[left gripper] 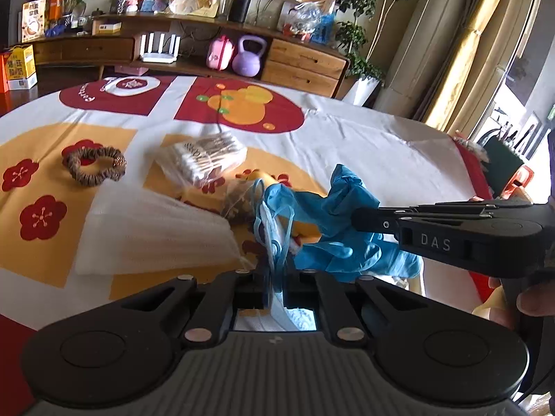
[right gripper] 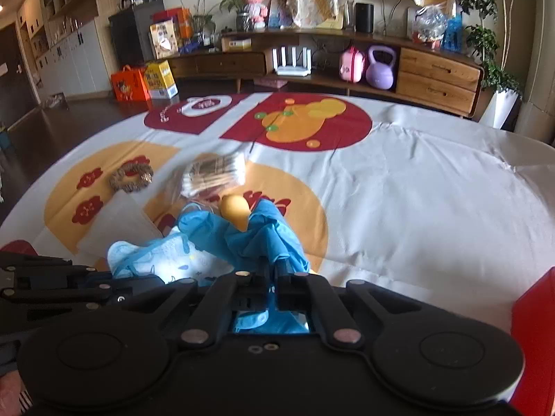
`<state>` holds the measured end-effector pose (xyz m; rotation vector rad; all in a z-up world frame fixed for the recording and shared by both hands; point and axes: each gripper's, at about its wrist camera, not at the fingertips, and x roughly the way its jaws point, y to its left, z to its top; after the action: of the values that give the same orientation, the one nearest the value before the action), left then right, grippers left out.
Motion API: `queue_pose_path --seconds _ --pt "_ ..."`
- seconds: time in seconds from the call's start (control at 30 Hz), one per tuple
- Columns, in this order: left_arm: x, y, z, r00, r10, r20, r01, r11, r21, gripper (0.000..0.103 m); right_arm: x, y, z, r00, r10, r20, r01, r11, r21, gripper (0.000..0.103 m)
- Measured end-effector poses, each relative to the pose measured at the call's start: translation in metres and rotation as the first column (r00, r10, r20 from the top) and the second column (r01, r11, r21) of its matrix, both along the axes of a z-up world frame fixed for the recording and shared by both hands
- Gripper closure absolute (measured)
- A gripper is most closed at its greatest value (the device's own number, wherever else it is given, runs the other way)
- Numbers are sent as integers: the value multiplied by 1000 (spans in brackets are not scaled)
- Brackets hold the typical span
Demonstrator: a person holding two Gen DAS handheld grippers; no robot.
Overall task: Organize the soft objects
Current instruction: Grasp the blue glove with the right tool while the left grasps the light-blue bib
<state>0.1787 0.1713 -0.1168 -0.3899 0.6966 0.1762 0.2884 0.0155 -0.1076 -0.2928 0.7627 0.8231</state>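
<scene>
The blue glove looks like thin, crinkled rubbery film. The face mask is soft, matt, printed fabric. A scrunchie is gathered cloth. The foam sheet is white, ribbed. The tablecloth is matt, wrinkled cloth. Each gripper is matt black plastic.

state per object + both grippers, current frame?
left gripper: shut on face mask
right gripper: shut on blue glove
face mask: pinched at its edge, ear loops dangling
blue glove: crumpled, pinched
hair scrunchie: lying flat on the tablecloth, untouched
cotton swab bag: closed, lying on the tablecloth
foam sheet: flat on the tablecloth
</scene>
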Motion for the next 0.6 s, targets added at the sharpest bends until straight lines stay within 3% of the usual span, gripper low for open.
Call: queue_pose_path --seconds 0.6 --pt "-23 -22 55 994 -56 94 58 998 -26 98 -26 -55 61 998 -60 29 54 986 159 102"
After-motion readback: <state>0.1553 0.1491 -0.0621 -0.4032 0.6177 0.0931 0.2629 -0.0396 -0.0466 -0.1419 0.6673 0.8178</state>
